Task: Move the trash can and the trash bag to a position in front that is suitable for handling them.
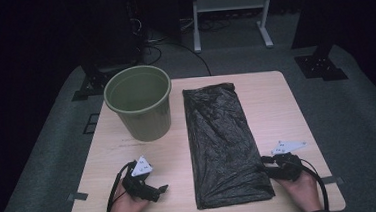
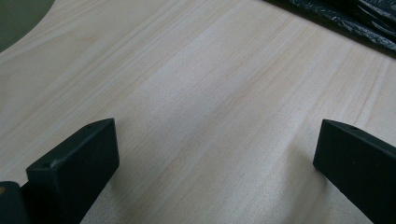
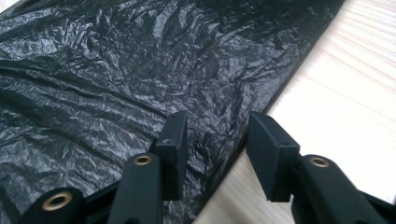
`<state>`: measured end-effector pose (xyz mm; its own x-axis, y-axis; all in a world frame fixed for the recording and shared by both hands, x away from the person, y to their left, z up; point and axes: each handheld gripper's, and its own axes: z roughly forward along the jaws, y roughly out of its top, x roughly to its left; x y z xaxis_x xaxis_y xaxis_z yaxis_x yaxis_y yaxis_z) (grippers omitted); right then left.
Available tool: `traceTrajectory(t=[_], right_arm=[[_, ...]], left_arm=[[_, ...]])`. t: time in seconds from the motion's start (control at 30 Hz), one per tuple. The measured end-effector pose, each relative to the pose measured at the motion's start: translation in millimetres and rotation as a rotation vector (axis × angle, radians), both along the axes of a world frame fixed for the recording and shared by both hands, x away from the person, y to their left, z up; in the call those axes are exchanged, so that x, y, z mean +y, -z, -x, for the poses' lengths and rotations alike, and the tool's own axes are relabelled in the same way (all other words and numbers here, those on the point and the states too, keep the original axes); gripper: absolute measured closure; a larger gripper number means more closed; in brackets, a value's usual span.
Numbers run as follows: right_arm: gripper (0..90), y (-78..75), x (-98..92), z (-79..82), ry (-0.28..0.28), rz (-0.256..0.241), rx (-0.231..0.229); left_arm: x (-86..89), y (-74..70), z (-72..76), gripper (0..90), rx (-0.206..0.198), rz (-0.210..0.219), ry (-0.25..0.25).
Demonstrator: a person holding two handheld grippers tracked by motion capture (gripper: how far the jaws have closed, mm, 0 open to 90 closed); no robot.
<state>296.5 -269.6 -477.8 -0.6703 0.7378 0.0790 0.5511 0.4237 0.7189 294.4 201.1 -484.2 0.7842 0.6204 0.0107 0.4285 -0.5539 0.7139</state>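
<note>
Since the black bin bag [image 1: 223, 143] lies flat along the middle of the table [image 1: 286, 99], just right of the green bin [image 1: 139, 107], this looks like the start of lining that bin.

Right gripper [image 3: 217, 135] sits at the bag's near right edge, jaws partly apart and straddling the edge: one jaw over the plastic, the other over bare wood. Not pinching yet. In the high view it [image 1: 270, 161] is touching or nearly touching the bag's right side near the front corner.

Left gripper [image 2: 215, 149] is spread wide over bare wood, holding nothing, with the bag's edge [image 2: 345, 21] well off at the top of its view.

Handling guess: thin film, very light, limp, crinkly and slick. It will drape and slide rather than hold shape. Best hold is the edge or a corner, one layer only if the mouth is to open. Can't tell which end is the mouth. Pinch firmly; film may slip out.
</note>
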Motion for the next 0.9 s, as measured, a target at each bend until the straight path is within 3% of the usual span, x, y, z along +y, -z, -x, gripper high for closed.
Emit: traceTrajectory(t=[0.2,0.23,0.27,0.4,0.57,0.9], right_arm=[[80.8,0.2,4.0,0.4,0.013,0.038,-0.037],[88.4,0.2,2.3,0.4,0.017,0.035,-0.029],[90.0,0.3,1.2,0.1,0.017,0.028,-0.024],[90.0,0.8,-1.6,-0.4,0.032,0.012,-0.015],[90.0,-0.5,-7.8,-0.6,0.063,0.036,-0.025],[90.0,-7.2,-43.9,0.7,0.162,0.043,-0.044]], left_arm=[[0.0,0.0,0.0,0.0,0.000,0.000,0.000],[0.0,0.0,0.0,0.0,0.000,0.000,0.000],[0.0,0.0,0.0,0.0,0.000,0.000,0.000],[0.0,0.0,0.0,0.0,0.000,0.000,0.000],[0.0,0.0,0.0,0.0,0.000,0.000,0.000],[0.0,0.0,0.0,0.0,0.000,0.000,0.000]])
